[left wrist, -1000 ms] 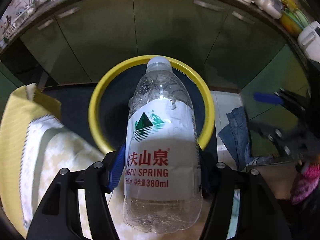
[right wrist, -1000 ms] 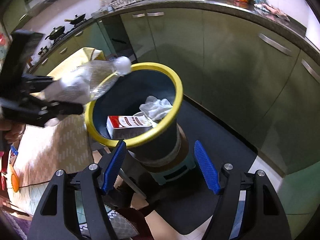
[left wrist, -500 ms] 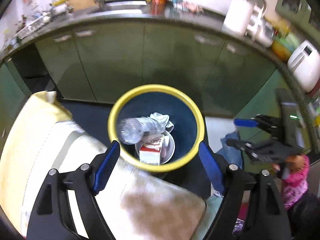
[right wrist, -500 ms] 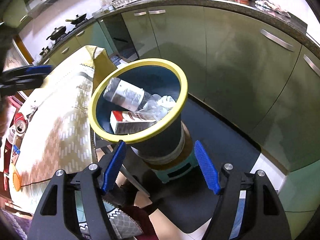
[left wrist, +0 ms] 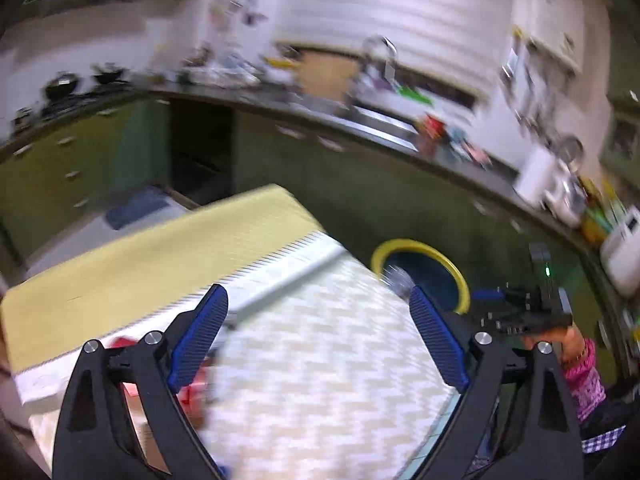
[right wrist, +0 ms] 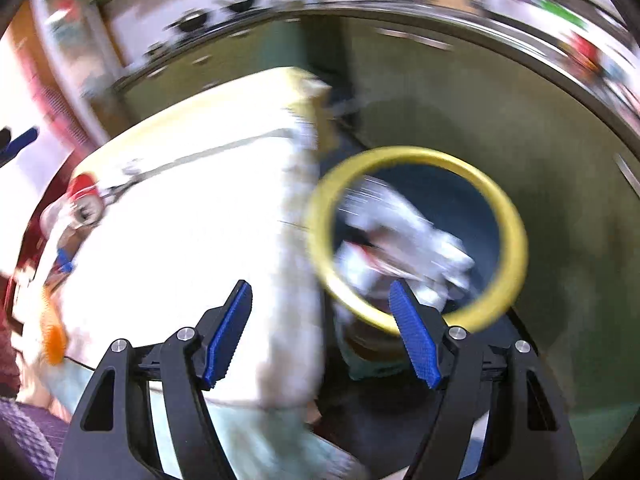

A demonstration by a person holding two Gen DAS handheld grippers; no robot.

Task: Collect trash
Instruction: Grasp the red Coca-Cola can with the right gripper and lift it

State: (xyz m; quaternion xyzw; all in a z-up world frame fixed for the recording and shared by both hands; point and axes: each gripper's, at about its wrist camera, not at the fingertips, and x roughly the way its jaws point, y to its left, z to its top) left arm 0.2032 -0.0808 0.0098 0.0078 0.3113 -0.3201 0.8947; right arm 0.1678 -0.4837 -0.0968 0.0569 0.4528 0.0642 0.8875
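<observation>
Both views are smeared by motion, so much of this is judgement. The left tongs (left wrist: 318,338) stand wide open with nothing between the pads, hanging over the table (left wrist: 320,380). The right tongs (right wrist: 320,330) are also open and empty, straddling the table edge and the bin (right wrist: 514,236).

The bin, yellow-rimmed, stands just beside the table's far corner. Trash lies inside it: a bottle (right wrist: 384,210) across the top of the heap, something white and a red-and-white carton beneath, all blurred. In the left view the bottle's end shows just inside the rim.

More trash waits on the table: a red item (left wrist: 188,394) near the left tongs, partly hidden by the left finger, and a red-topped can (right wrist: 82,200) at the table's left side in the right view. What the red item is I cannot tell.

Risks from here, as I judge them:
- Moving this fast, an open finger could clip the can and roll it off the table.
- A sweep of the right tongs near the rim could knock the bin, which seems perched on a stand, and tip it.
- The cloth on the table could snag under a finger and drag things along.
- The two tongs could cross paths over the table.
</observation>
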